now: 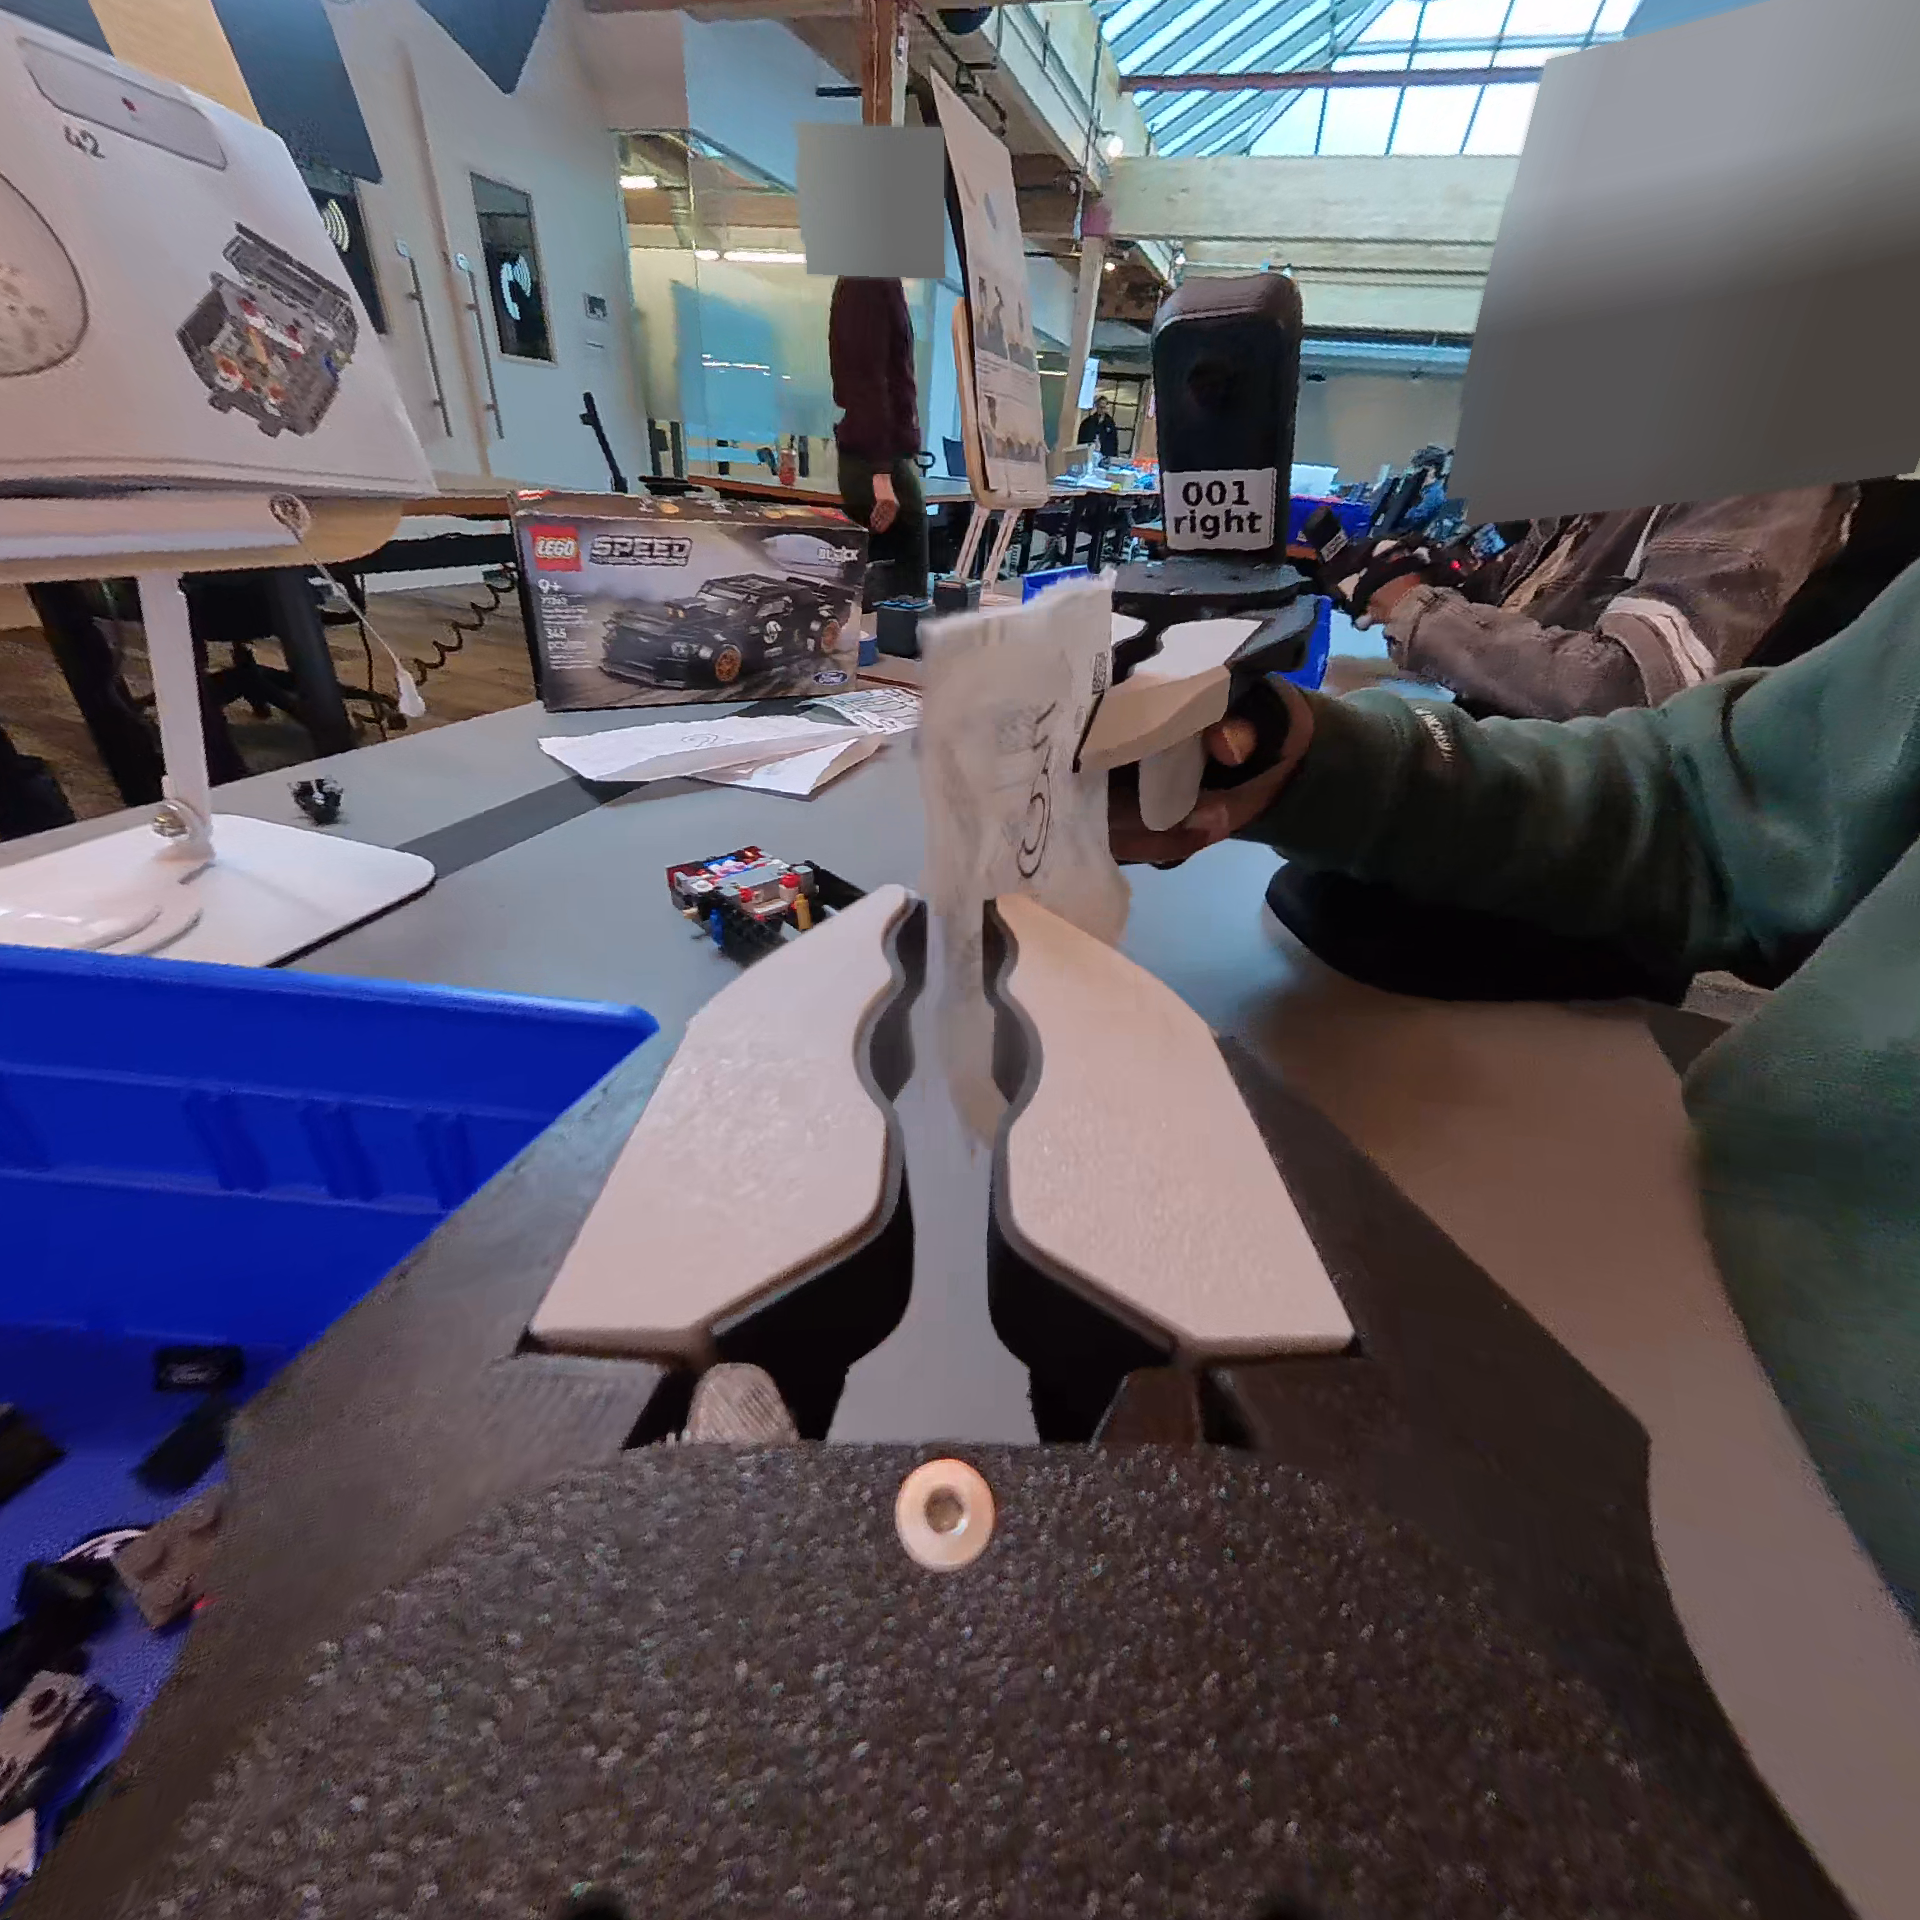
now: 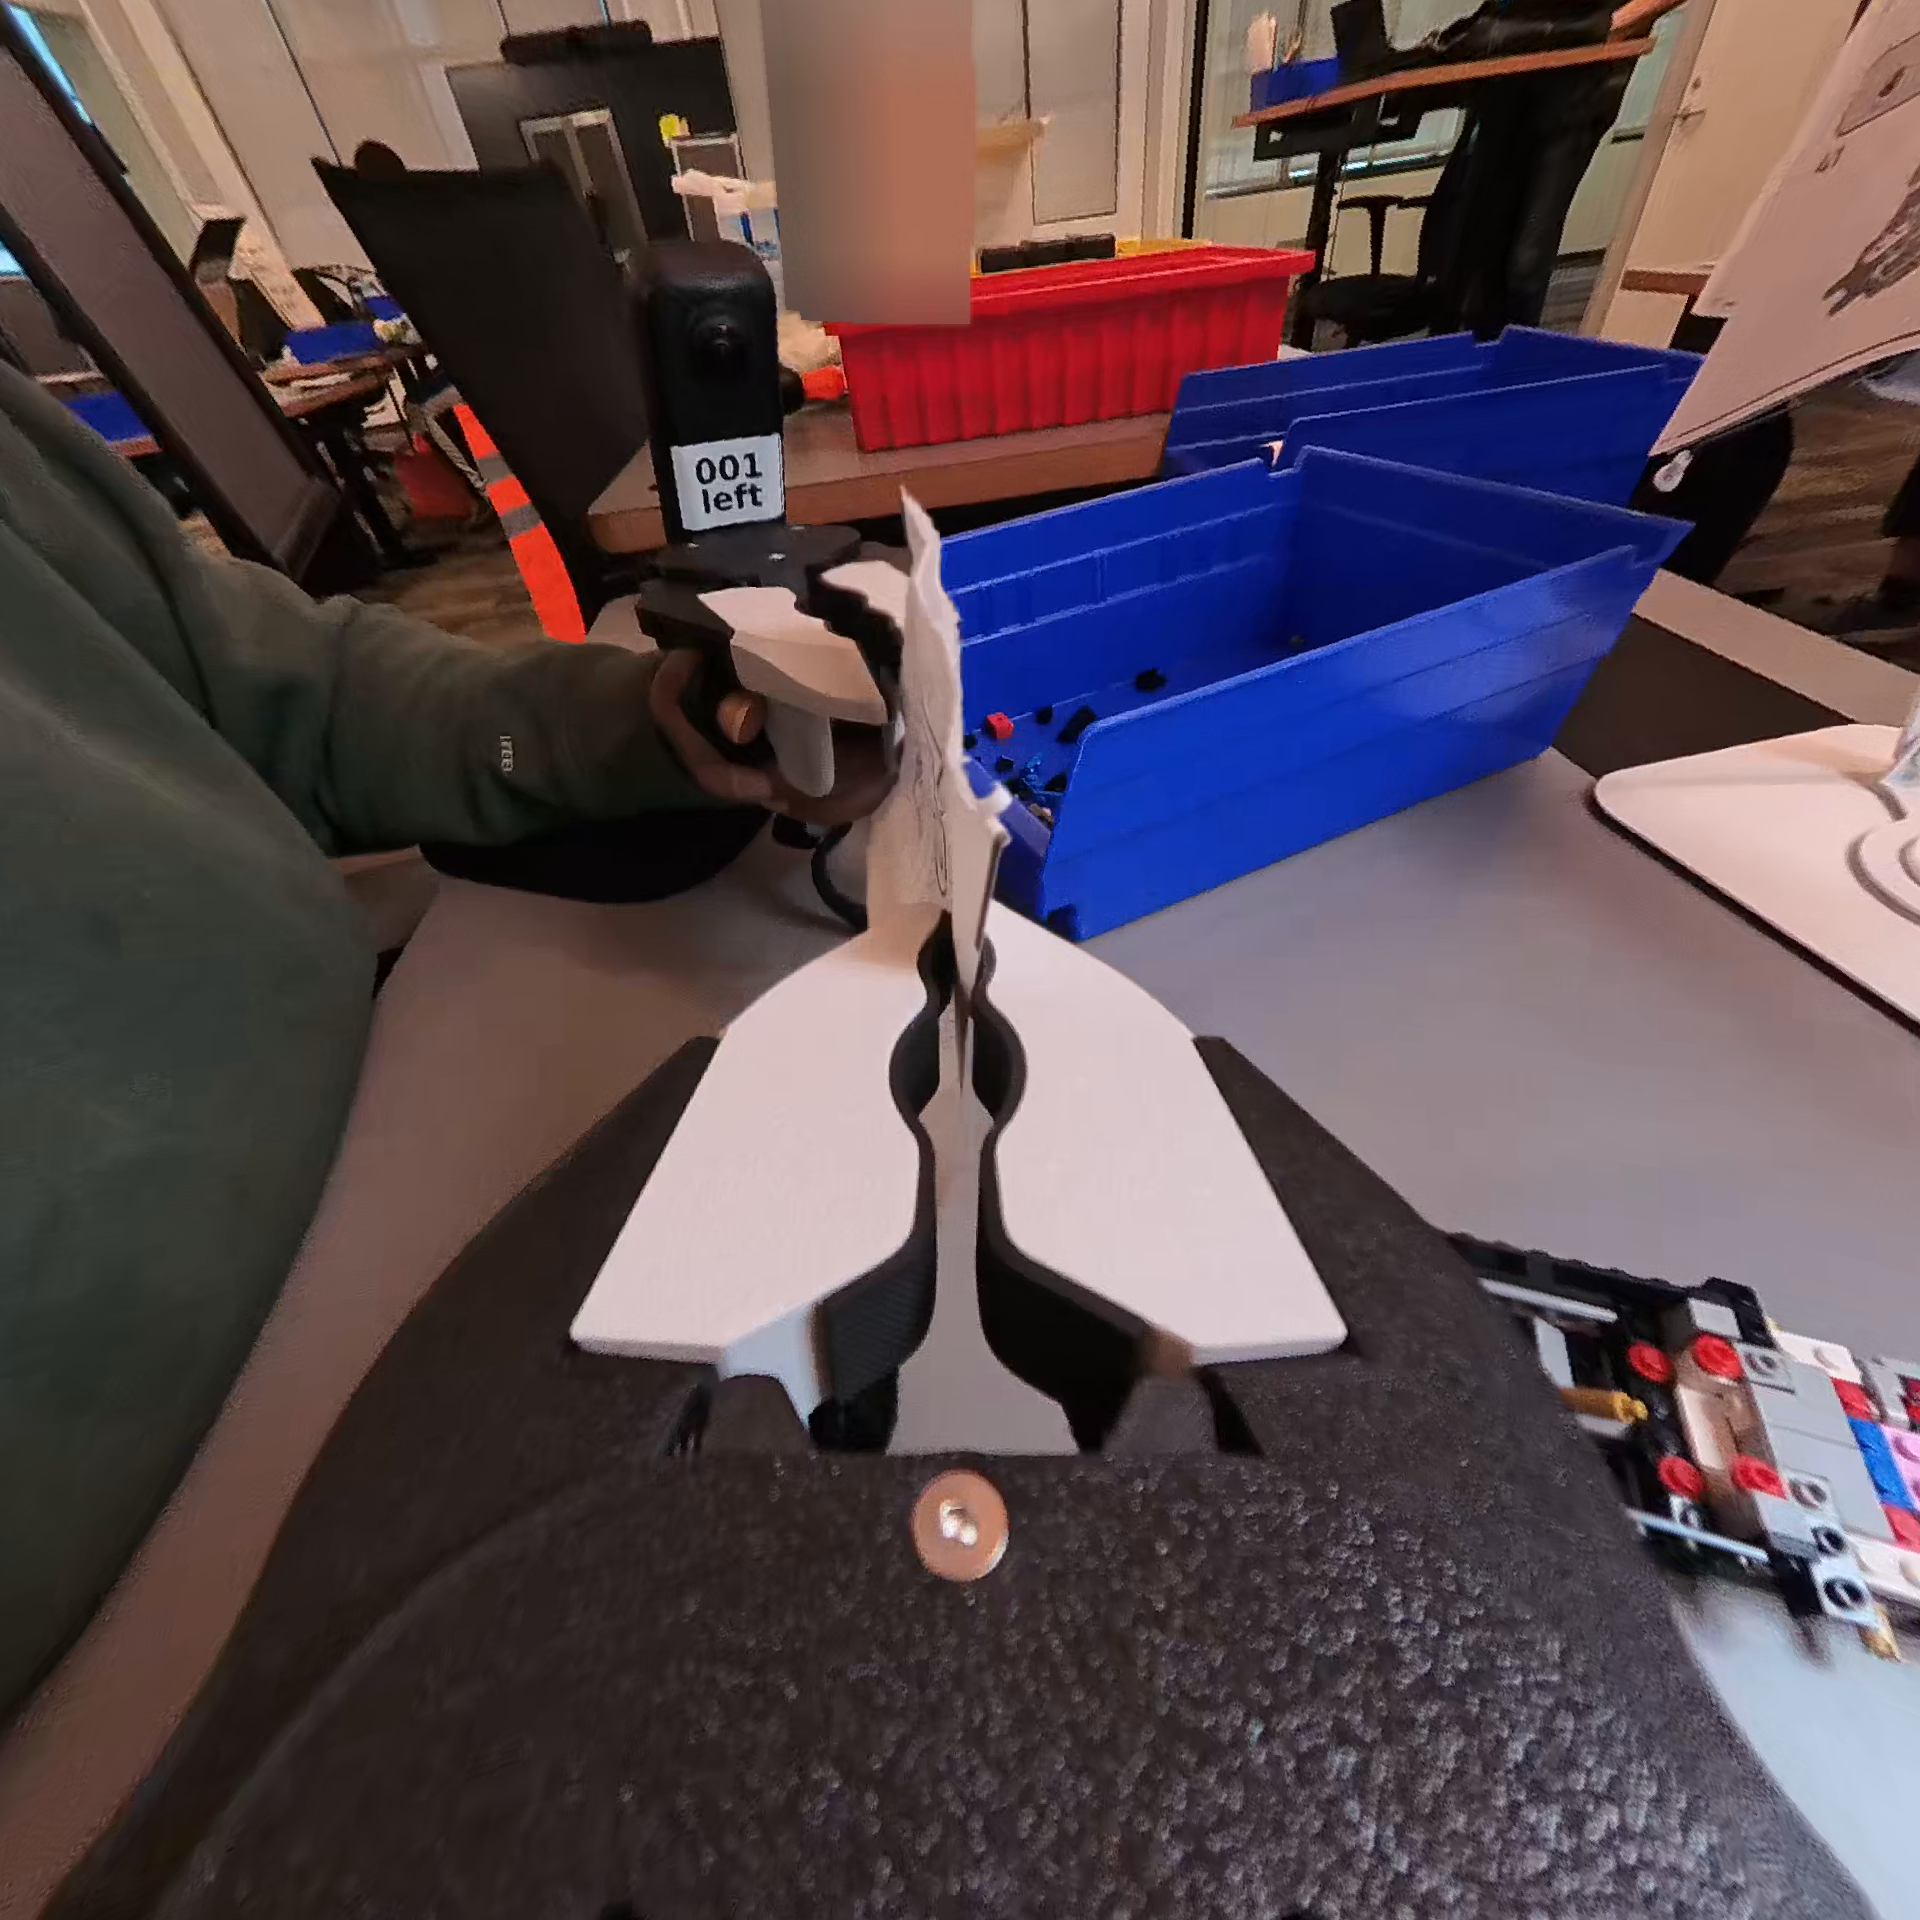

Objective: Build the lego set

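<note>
paper bag pinched from both sides

the left gripper (image 1: 951, 925) and the right gripper (image 2: 961, 951) are each clamped narrow on an edge of the same white paper bag (image 1: 1013, 769), held upright between them above the grey table (image 1: 1403, 1091). the half-built lego car (image 1: 753, 896) sits on the table just beyond (the blue bin (image 2: 1330, 717) holds loose pieces). the lego box (image 1: 691, 603) stands farther back.

The paper bag (image 1: 1013, 769) hangs between both grippers, above the table (image 1: 1455, 1091), right of the bin (image 1: 312, 1101).

Bright daylight, fisheye-warped edges, slight motion blur.
</note>
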The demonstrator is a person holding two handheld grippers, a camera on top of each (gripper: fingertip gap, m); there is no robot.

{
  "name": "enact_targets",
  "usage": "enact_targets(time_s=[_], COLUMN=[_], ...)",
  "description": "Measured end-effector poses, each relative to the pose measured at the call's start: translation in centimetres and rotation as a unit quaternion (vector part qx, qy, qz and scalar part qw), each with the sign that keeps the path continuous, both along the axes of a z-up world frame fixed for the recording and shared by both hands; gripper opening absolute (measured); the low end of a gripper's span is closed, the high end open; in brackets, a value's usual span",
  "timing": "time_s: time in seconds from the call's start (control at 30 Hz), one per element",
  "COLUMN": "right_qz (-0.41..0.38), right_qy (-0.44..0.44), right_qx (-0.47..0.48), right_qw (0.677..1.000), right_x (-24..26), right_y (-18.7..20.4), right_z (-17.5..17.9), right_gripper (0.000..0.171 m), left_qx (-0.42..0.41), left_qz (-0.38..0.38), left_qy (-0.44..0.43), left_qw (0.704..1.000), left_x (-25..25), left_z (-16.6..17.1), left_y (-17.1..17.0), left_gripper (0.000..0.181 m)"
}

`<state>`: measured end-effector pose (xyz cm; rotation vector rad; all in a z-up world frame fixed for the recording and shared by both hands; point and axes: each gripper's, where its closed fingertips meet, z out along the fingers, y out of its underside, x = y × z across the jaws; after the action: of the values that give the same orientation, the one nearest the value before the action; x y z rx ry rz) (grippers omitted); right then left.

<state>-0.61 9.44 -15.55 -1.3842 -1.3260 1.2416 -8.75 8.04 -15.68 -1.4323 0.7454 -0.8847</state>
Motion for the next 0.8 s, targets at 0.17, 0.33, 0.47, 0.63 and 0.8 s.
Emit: enact_targets(time_s=[0.17,0.33,0.47,0.63,0.8], right_qz=[0.022,0.044,0.077,0.085,0.090], right_qy=[-0.018,-0.089,-0.115,-0.100,-0.121], right_qx=[-0.001,0.026,0.056,0.054,0.085], right_qw=[1.000,0.995,0.989,0.990,0.985], right_x=[0.3,1.0,0.2,-0.4,-0.6], right_y=[-0.6,-1.2,-3.2,-3.7,-4.1], right_z=[-0.9,-3.5,-4.8,-5.0,-6.4], right_gripper=[0.000,0.001,0.000,0.000,0.000], left_qx=[-0.007,-0.031,-0.034,-0.043,-0.035], left_qz=[-0.007,-0.046,-0.056,-0.074,-0.164], left_qy=[0.037,0.093,0.124,0.132,0.187], left_qw=[0.999,0.994,0.990,0.988,0.968], left_x=[0.5,1.6,2.6,3.0,5.3], left_z=[-0.9,-2.7,-4.1,-4.8,-6.9], left_y=[-0.3,-1.2,-1.7,-2.2,-5.4], left_gripper=[0.000,0.001,0.001,0.001,0.001])
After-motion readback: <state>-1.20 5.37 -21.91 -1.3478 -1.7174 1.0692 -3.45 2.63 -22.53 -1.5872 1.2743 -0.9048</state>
